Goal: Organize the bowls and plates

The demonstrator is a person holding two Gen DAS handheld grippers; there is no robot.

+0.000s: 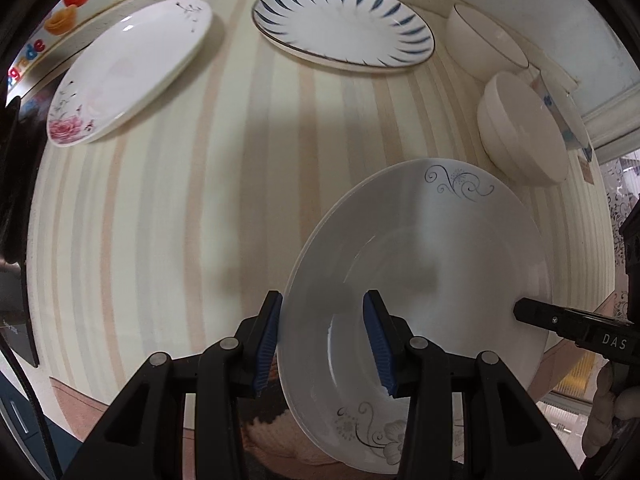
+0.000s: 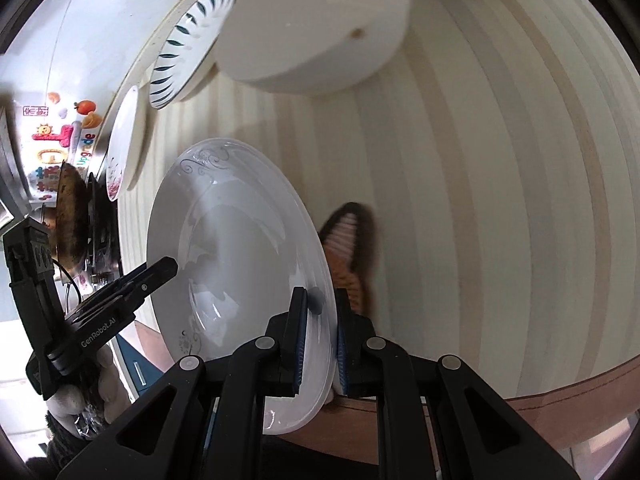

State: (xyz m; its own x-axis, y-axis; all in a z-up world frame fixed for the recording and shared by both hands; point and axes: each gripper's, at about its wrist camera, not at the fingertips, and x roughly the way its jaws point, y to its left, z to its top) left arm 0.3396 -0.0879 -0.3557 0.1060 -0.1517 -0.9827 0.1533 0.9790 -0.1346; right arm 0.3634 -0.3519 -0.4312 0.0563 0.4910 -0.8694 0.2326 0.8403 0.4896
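A white plate with grey swirl patterns (image 1: 420, 248) is held tilted above the near edge of the striped table (image 1: 180, 200). My right gripper (image 2: 322, 340) is shut on its rim, one pad on each face of the white plate (image 2: 232, 240). In the left wrist view the right gripper (image 1: 520, 310) comes in from the right. My left gripper (image 1: 324, 336) is open. Its jaws straddle the plate's opposite rim with a wide gap, and no pad presses on the plate. The right wrist view shows the left gripper (image 2: 166, 268) at the plate's left side.
At the back lie a pink-flower plate (image 1: 128, 72) and a blue-leaf plate (image 1: 344, 24). Two white bowls (image 1: 484, 40) (image 1: 520, 136) and a blue-patterned bowl (image 1: 560, 116) stand at the right. One white bowl (image 2: 320, 20) is close ahead of the right gripper. A wall with stickers (image 1: 68, 4) backs the table.
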